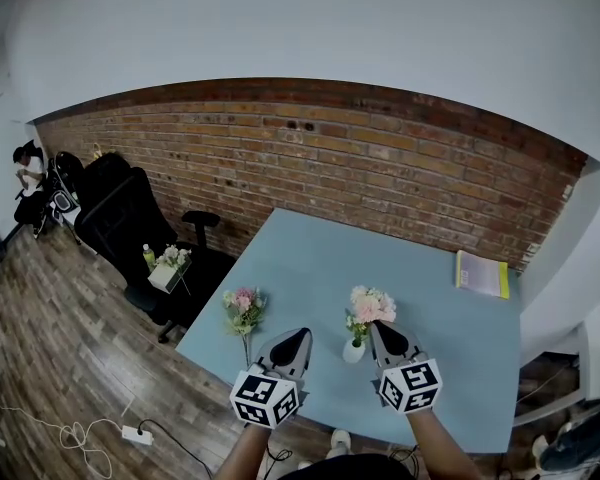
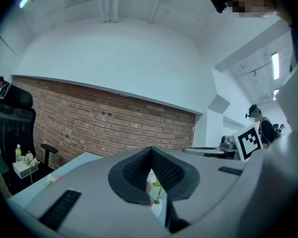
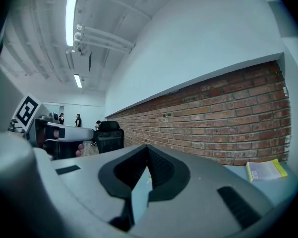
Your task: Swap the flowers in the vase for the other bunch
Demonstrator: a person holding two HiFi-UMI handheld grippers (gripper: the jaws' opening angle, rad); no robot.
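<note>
Office-type workroom, loft look. Long bare brick wall [image 1: 360,158] under plain white upper wall. Pale blue table [image 1: 430,318], yellow booklet [image 1: 482,274] near its far right corner. Black swivel chairs [image 1: 130,228] by wall. Wood-plank floor [image 1: 50,338], white power strip [image 1: 137,434] and cable loose on it. Tube lights [image 3: 70,13] and exposed pipes [image 3: 102,36] overhead. Person [image 1: 27,173] seated in far left corner; other people [image 3: 78,119] standing farther back in open room.

Two grippers: left gripper [image 1: 301,334], right gripper [image 1: 378,327]. Two flower bunches: vase bunch [image 1: 370,306], loose bunch [image 1: 243,306]. One vase [image 1: 353,351]. One yellow booklet [image 1: 482,274]. One worktop [image 1: 400,258].
</note>
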